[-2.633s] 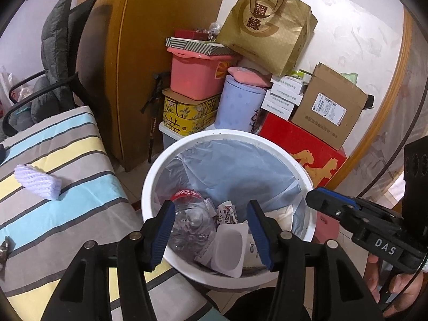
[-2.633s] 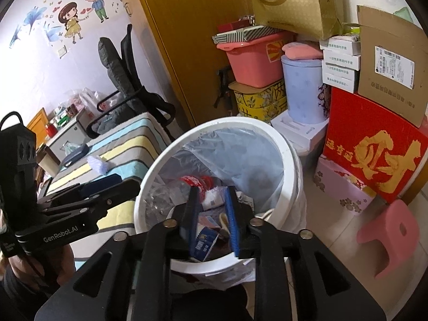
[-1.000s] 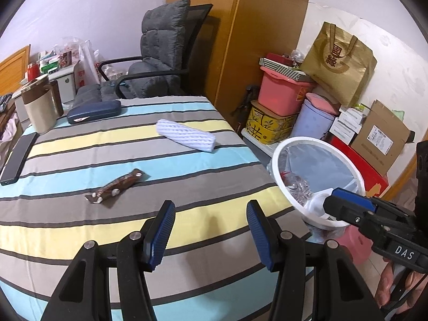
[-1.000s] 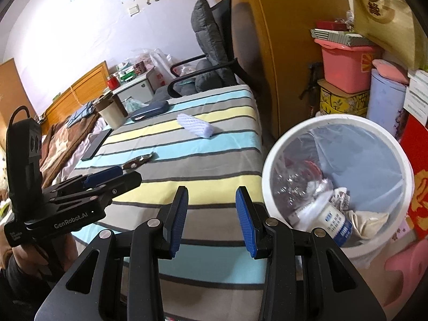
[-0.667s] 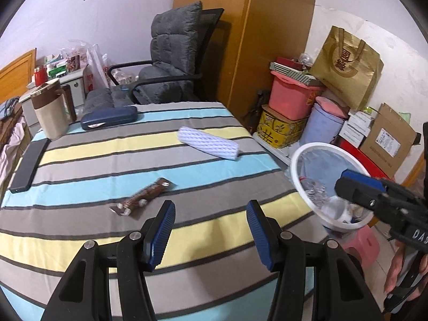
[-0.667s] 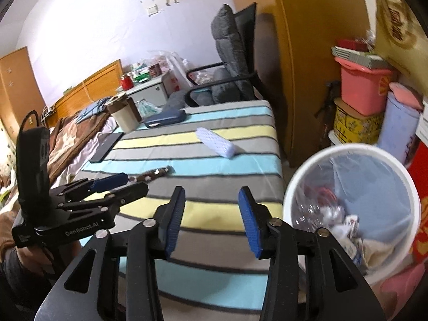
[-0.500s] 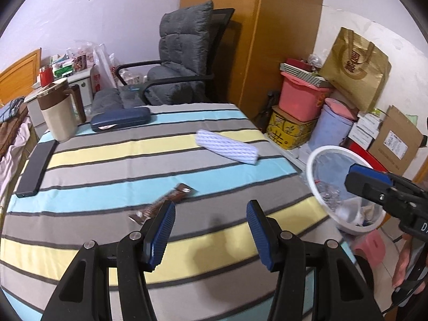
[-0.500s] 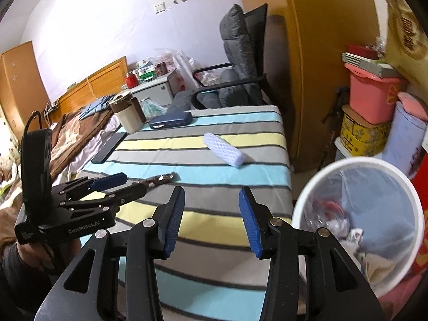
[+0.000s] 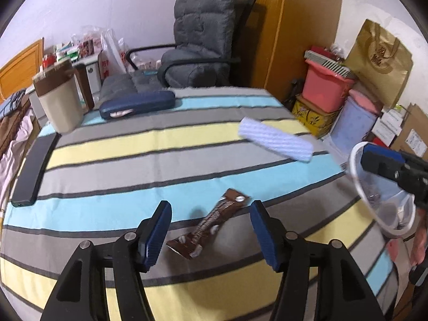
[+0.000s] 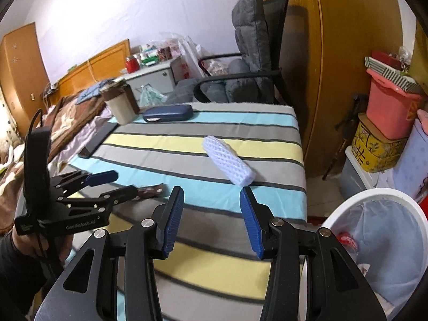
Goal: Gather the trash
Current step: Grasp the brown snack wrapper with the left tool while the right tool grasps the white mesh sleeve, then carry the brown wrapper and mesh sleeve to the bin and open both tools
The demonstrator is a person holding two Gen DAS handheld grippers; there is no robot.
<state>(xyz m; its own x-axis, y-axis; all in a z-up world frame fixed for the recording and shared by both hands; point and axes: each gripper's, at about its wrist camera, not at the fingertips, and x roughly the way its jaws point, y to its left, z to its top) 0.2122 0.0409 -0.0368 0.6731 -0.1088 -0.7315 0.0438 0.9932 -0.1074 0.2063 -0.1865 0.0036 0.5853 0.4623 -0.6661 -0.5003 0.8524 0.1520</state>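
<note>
Crinkled brown wrapper (image 9: 209,224) lies flat between opening left hand-held gripper (image 9: 211,231) jaws; unheld.

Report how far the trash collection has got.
Done: the white bin already holds some trash. In hand: nothing; the left gripper is opening, its pads either side of the brown wrapper without touching it, and the right gripper stands open and empty. Left: the wrapper and the white foam net on the striped cloth.

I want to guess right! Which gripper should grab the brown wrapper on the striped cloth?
Probably the left gripper. The brown wrapper lies right between its opening jaws, untouched. The right gripper faces the white foam sleeve instead, with nothing between its jaws.
</note>
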